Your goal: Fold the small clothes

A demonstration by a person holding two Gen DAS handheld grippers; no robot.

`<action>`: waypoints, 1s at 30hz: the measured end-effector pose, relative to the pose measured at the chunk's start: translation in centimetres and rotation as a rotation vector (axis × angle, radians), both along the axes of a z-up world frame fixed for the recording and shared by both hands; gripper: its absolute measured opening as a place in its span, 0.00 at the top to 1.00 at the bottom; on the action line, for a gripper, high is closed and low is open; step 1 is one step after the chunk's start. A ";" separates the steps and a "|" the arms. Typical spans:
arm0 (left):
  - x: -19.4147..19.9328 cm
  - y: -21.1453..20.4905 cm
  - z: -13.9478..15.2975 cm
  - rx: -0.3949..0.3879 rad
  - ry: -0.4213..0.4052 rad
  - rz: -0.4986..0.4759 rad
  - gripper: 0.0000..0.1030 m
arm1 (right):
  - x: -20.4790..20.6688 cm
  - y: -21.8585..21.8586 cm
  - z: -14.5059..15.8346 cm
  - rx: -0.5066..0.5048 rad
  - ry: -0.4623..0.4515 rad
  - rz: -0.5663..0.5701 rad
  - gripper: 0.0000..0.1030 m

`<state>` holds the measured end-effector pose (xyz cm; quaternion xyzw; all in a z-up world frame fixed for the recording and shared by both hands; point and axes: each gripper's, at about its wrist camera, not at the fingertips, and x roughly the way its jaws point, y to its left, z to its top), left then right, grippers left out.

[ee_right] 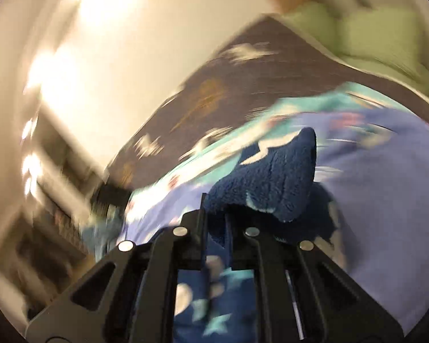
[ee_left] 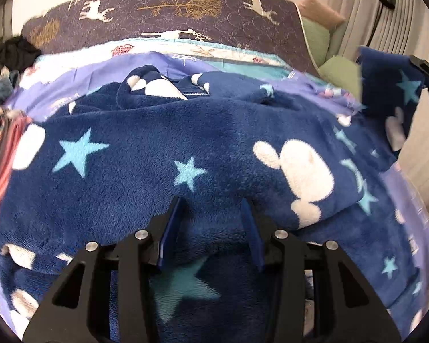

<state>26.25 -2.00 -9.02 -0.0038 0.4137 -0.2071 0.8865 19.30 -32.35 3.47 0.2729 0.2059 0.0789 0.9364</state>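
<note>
A navy fleece garment with light blue stars and white shapes lies spread on the bed. My left gripper rests low on its near part, jaws apart with fleece bunched between the blue pads. My right gripper is shut on a corner of the same garment and holds it lifted above the bed; the right wrist view is motion-blurred. That lifted corner and the right gripper show at the right edge of the left wrist view.
A lilac sheet and a teal-and-white patterned blanket lie under the garment. A dark purple deer-print mat lies behind. Green pillows sit at the back right. Other clothes are piled at the left edge.
</note>
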 end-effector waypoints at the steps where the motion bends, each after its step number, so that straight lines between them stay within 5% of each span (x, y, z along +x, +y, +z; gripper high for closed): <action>1: 0.1 0.8 0.1 -0.055 0.011 0.003 0.57 | 0.4 2.8 0.0 -0.045 -0.002 0.051 0.91; 5: 0.0 3.4 0.4 -0.231 0.058 0.016 0.57 | 2.2 13.8 -3.3 -0.228 0.070 0.263 0.91; 9: -0.3 4.3 0.6 -0.309 0.075 -0.016 0.58 | 2.8 19.2 -7.9 -0.374 0.171 0.342 0.91; 13: -0.2 3.7 0.9 -0.368 0.099 -0.073 0.58 | 1.4 20.7 -10.2 -0.451 0.193 0.365 0.83; 19: 0.1 4.7 0.7 -0.398 0.109 -0.052 0.57 | 2.0 20.9 -8.8 -0.483 0.112 0.293 0.64; 25: 0.9 7.5 0.7 -0.512 0.133 -0.015 0.54 | 0.9 25.2 -9.6 -0.667 0.029 0.448 0.67; 30: 1.9 6.9 -0.2 -0.568 0.216 -0.039 0.52 | 0.9 25.2 -9.6 -0.668 0.046 0.448 0.67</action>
